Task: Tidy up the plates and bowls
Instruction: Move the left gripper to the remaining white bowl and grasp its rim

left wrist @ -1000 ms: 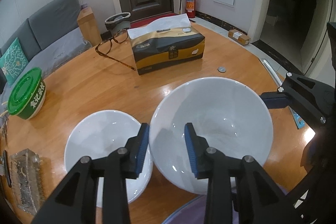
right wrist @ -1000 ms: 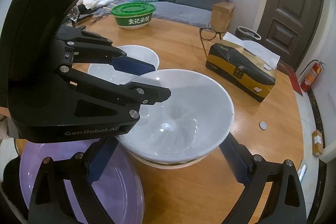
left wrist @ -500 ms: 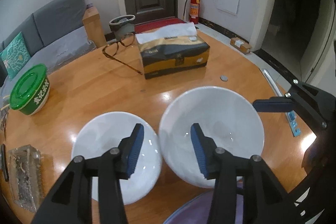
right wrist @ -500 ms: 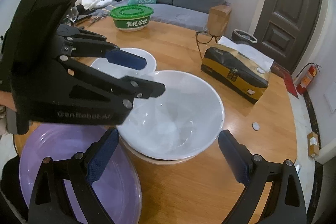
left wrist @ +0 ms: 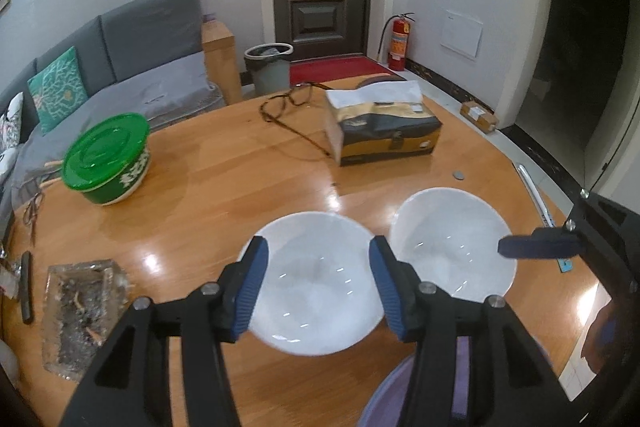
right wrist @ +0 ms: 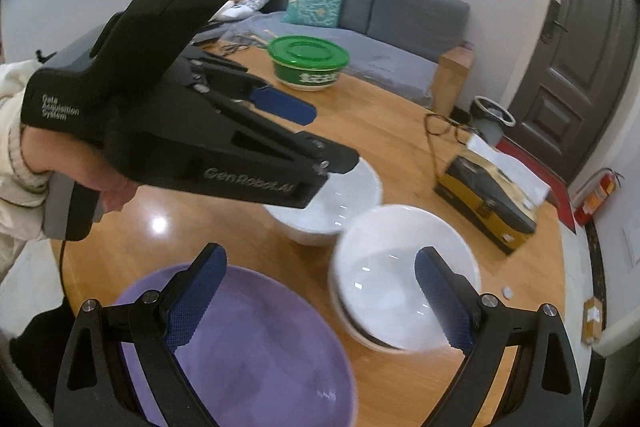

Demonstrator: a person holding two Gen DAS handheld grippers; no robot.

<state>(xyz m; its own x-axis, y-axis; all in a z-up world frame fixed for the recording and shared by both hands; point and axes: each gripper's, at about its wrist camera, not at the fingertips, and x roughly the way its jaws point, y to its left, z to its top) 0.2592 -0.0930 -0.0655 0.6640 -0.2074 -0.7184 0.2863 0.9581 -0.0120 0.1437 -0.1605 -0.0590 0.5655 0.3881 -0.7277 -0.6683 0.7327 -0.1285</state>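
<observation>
Both grippers spread wide, holding nothing

Left gripper (left wrist: 316, 283) hangs with its jaws apart over the left white bowl (left wrist: 316, 281), touching nothing that I can see. Right gripper (right wrist: 320, 303) gapes too, the right white bowl (right wrist: 404, 277) by its right finger, purple plate (right wrist: 248, 351) below.

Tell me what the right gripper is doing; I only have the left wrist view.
Observer: The right gripper is open and holds nothing. It hangs above the right white bowl.
Operator: Describe what lies left of that bowl.
Observer: A wide purple plate, empty, sits beside the bowl under the gripper's left finger.
Operator: Check beneath the bowl.
Observer: A second rim shows under its lower edge. It is blurred, and may be another dish.
</observation>
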